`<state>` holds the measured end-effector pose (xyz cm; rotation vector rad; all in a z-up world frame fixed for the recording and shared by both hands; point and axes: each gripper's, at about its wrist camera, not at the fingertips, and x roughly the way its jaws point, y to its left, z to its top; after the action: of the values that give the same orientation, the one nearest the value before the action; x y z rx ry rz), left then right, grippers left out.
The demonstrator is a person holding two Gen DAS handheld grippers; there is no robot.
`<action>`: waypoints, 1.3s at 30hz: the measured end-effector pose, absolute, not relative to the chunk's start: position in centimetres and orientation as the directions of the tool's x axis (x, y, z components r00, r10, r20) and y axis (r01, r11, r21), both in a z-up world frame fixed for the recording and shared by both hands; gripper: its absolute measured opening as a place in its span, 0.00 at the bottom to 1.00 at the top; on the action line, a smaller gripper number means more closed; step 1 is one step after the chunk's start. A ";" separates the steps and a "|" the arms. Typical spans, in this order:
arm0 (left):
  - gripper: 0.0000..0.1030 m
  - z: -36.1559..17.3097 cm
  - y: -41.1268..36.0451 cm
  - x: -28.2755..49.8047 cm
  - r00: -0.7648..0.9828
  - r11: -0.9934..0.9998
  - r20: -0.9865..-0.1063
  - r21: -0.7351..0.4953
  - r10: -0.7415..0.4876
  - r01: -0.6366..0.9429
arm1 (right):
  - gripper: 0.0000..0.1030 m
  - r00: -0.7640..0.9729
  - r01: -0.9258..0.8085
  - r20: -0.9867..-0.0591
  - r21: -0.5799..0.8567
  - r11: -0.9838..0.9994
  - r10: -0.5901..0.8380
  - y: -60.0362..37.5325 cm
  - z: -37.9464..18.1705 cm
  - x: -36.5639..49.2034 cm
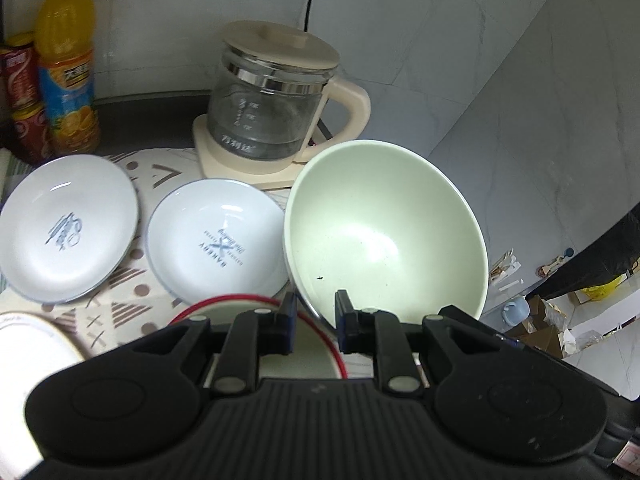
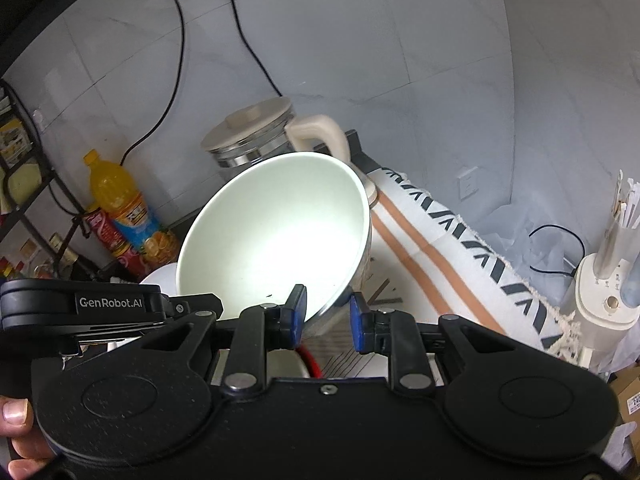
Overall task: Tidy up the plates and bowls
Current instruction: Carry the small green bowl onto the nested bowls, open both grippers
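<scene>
A large pale green bowl [image 1: 384, 232] is tilted up off the table, and both grippers grip its near rim. My left gripper [image 1: 315, 312] is shut on the rim. My right gripper [image 2: 327, 310] is shut on the same bowl [image 2: 276, 232] at its lower right edge. Two white plates with blue print [image 1: 64, 224] [image 1: 218, 240] lie flat on the patterned cloth to the left. A red-rimmed bowl [image 1: 280, 344] sits just under the left fingers and also shows in the right wrist view [image 2: 308, 360]. Another white dish [image 1: 28, 360] is at the lower left.
A glass kettle with a cream lid and base [image 1: 276, 108] stands behind the bowl. An orange juice bottle [image 1: 66, 64] and red cans [image 1: 24, 96] stand at the back left. A striped cloth [image 2: 460, 248] covers the table's right side. A cream appliance [image 2: 604, 300] stands far right.
</scene>
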<state>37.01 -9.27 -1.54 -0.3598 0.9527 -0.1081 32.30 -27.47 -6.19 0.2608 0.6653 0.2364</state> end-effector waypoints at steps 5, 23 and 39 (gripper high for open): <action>0.17 -1.4 -8.2 35.1 0.581 0.935 -0.779 -0.345 -0.235 -0.085 | 0.22 0.754 -0.143 -0.579 0.318 0.937 0.311 -26.4 -6.5 30.7; 0.18 -3.0 -5.1 30.9 0.549 0.926 -0.806 -0.350 -0.220 -0.142 | 0.22 0.695 -0.187 -0.630 0.306 0.933 0.346 -23.3 -8.2 28.2; 0.19 -5.2 -3.8 30.5 0.488 0.915 -0.839 -0.362 -0.239 -0.176 | 0.23 0.628 -0.179 -0.704 0.285 0.942 0.332 -21.8 -10.1 28.3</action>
<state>30.45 -3.83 -5.23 -0.4334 1.0692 -0.0398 28.27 -21.79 -10.11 0.1949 0.8435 0.2947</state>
